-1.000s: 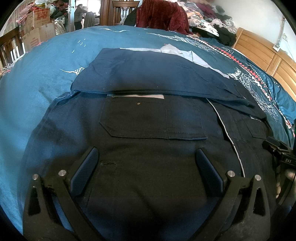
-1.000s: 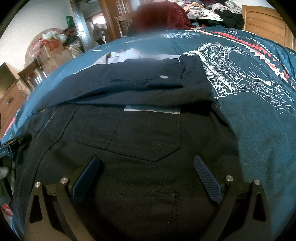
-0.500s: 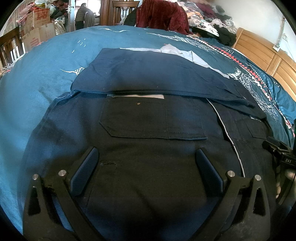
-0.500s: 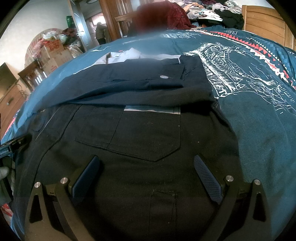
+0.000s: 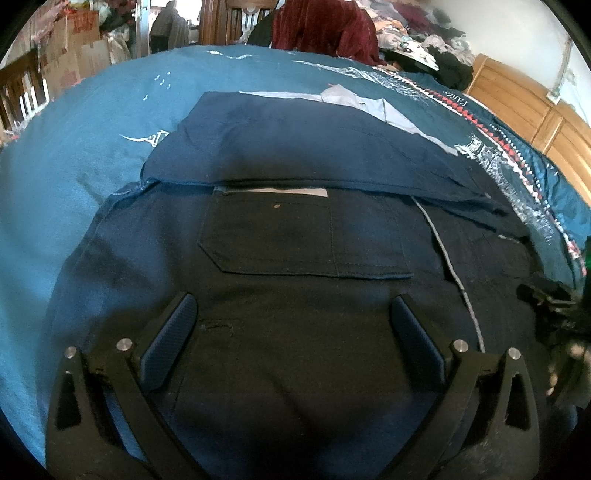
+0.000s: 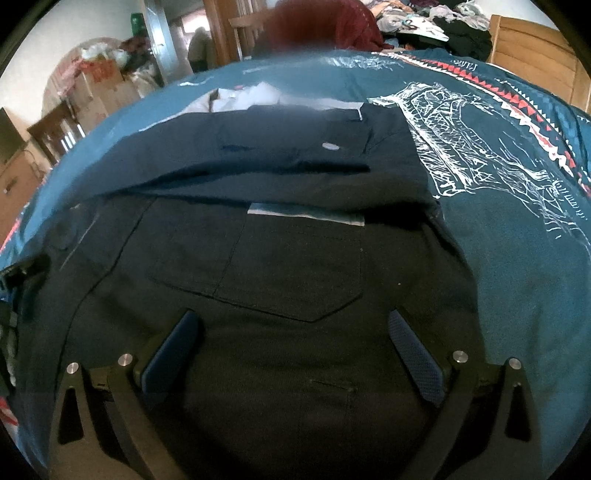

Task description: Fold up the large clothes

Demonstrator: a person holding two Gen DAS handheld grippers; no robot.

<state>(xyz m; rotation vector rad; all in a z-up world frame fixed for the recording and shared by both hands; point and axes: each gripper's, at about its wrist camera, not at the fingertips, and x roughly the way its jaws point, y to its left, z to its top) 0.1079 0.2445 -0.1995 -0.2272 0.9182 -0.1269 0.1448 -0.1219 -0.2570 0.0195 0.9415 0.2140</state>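
The dark navy jacket [image 5: 295, 258] lies spread on the teal bedspread [image 5: 74, 166], directly under and ahead of both grippers. The left gripper [image 5: 293, 325] hovers with jaws wide, empty, a chest pocket [image 5: 303, 236] just ahead of its fingertips. The right gripper [image 6: 293, 339] is likewise spread wide and empty, the other pocket [image 6: 266, 269] just ahead. A folded-over panel [image 6: 277, 166] lies beyond both pockets.

Left wrist: low and close over the garment [image 5: 295, 236], facing forward across the bed [image 5: 74, 177] toward the chair [image 5: 236, 18].
Right wrist: equally low and close, beside it, facing likewise.
Shared: garment, bed, chair, doorway.
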